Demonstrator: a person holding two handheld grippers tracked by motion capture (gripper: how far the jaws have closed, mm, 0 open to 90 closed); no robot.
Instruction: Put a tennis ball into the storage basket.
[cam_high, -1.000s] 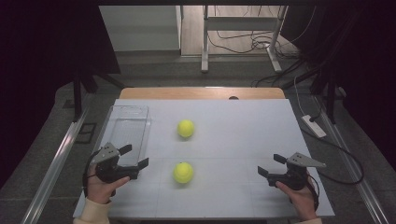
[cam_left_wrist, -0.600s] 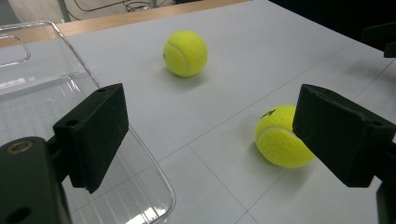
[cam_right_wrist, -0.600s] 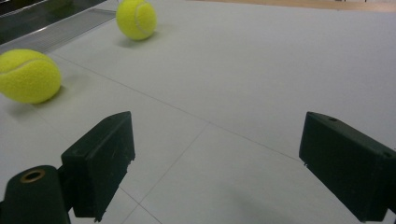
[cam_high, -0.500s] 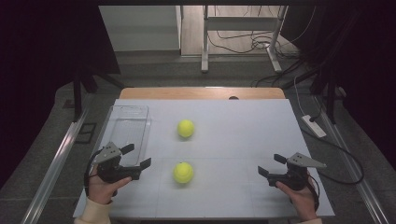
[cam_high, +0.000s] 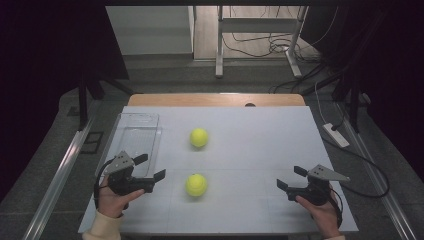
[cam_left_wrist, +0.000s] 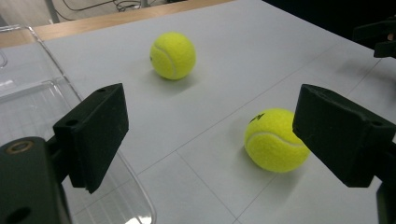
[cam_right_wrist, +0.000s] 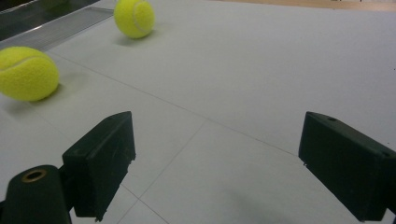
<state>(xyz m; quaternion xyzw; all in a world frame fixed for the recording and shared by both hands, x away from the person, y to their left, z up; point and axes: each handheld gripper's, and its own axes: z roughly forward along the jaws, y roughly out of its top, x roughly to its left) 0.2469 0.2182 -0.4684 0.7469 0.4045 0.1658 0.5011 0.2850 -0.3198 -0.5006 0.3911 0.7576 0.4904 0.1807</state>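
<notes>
Little has changed over the last second: the left gripper (cam_high: 151, 168) still hovers with its jaws apart and empty, and the near tennis ball (cam_high: 196, 184) lies just ahead of them, toward the right-hand jaw. The right gripper (cam_high: 291, 178), jaws also apart, stays well off, so I judge the grasp not yet begun; the far tennis ball (cam_high: 199, 137) and clear tray (cam_high: 131, 121) wait beyond.

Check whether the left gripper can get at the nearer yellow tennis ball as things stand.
Probably yes: the left gripper is open, the nearer yellow tennis ball lies just ahead of it, and only bare white table lies between them.
</notes>
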